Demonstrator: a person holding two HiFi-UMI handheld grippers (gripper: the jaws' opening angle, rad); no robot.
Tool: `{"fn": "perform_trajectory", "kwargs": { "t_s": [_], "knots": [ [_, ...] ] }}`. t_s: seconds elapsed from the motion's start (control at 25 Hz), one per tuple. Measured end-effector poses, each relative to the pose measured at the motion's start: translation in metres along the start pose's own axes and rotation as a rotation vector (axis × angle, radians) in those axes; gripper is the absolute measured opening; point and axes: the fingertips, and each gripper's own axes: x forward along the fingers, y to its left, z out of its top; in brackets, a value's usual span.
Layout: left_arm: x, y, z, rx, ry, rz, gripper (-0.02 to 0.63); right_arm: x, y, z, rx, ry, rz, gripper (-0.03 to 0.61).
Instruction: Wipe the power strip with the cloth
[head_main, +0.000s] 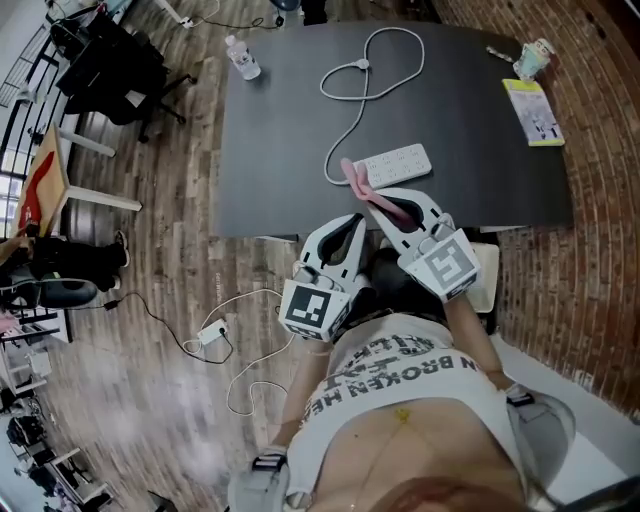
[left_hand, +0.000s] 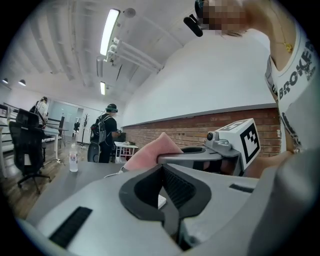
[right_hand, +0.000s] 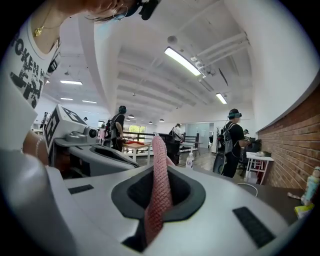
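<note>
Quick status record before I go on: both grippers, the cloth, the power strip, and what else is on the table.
left gripper: jaws shut, nothing between them, by the table's near edge
right gripper: jaws shut on the pink cloth
cloth: sticks out past the jaws toward the power strip; contact cannot be told
power strip: white, flat on the dark table, cord looping toward the far side
also on table: water bottle far left; booklet far right
</note>
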Motion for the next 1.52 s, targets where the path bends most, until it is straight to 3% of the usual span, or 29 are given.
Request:
{"fn": "perform_trajectory", "kwargs": {
  "t_s": [0.32,0.76,1.0,1.52],
  "knots": [
    [0.051,0.035,0.027,0.014,-0.007,0.061,0.008,0.035,-0.049,0.020,-0.035,-0.022,0.087,0.017],
    [0.107,0.051,0.033,0.028,0.015,0.121,0.008,0.042,-0.110,0.009,-0.017,-0.024,0.124,0.017],
    [0.120,0.055,0.028,0.047,0.022,0.160,0.008,0.037,-0.124,-0.002,-0.029,-0.014,0.154,0.017],
    [0.120,0.066,0.009,0.057,0.059,0.159,0.008,0.027,-0.131,-0.027,0.008,0.028,0.106,0.017]
  ]
}}
